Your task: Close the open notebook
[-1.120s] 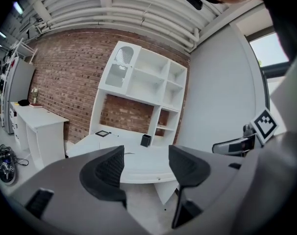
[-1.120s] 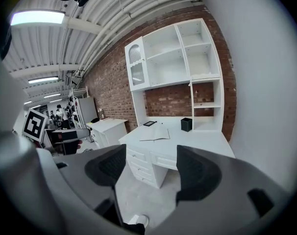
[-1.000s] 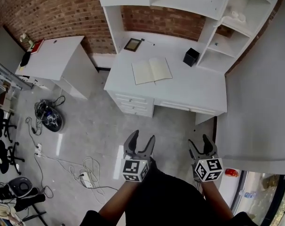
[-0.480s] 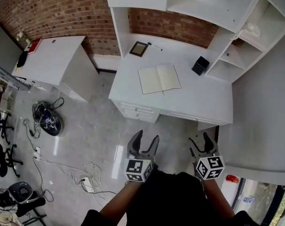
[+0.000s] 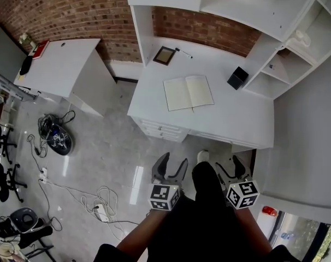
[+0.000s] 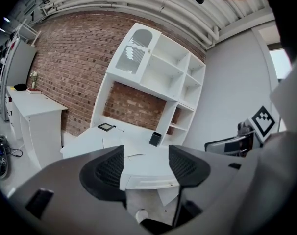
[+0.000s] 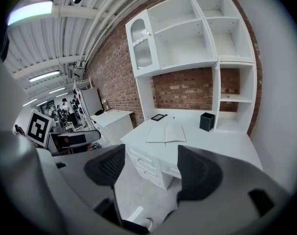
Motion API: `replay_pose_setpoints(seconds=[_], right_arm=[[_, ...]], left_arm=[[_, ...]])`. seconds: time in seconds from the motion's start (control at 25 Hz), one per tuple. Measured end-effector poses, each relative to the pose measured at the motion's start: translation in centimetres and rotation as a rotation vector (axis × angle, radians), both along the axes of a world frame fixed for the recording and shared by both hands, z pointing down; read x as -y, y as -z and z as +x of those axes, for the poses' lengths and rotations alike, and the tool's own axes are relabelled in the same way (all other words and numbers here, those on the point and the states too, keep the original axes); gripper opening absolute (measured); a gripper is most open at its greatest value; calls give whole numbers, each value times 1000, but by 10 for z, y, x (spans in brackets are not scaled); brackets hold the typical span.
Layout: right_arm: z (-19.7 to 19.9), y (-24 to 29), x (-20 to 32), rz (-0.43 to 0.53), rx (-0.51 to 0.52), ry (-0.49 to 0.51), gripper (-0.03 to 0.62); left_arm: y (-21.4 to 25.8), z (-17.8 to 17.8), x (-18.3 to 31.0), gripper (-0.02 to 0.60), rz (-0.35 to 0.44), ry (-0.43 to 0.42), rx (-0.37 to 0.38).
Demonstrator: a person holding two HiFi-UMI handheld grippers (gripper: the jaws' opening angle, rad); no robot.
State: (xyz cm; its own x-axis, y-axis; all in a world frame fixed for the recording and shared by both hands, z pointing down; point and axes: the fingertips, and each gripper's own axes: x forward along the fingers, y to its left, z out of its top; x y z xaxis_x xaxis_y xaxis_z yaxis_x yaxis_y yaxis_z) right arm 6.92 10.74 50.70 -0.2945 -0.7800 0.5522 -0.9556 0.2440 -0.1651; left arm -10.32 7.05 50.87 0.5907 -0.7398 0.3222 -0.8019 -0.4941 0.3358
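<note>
Lying open on white worktop, notebook, black box near notebook, left gripper and right gripper released, empty, well apart from notebook

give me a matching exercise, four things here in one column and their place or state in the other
1. notebook
2. black pen holder
3. picture frame
4. left gripper

A. back of the desk, by the brick wall
B. fingers apart, empty, above the floor
C. lying open mid-desk
D. on the desk beside the side shelves

Pairs: 1-C, 2-D, 3-A, 4-B
</note>
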Motion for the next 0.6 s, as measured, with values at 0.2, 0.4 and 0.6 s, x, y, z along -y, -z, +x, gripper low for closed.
replay_pose_setpoints(seconds=[0.2, 0.4, 0.6], right_arm=[[10, -6, 37, 6, 15, 64, 318], [30, -11, 100, 21, 32, 130, 318], [74, -13, 167, 43, 65, 119, 316]], left_arm=[[-9, 35, 27, 262, -15, -86, 8], [-13, 52, 80, 262, -10, -55, 53], [-30, 83, 132, 262, -38, -54, 113]])
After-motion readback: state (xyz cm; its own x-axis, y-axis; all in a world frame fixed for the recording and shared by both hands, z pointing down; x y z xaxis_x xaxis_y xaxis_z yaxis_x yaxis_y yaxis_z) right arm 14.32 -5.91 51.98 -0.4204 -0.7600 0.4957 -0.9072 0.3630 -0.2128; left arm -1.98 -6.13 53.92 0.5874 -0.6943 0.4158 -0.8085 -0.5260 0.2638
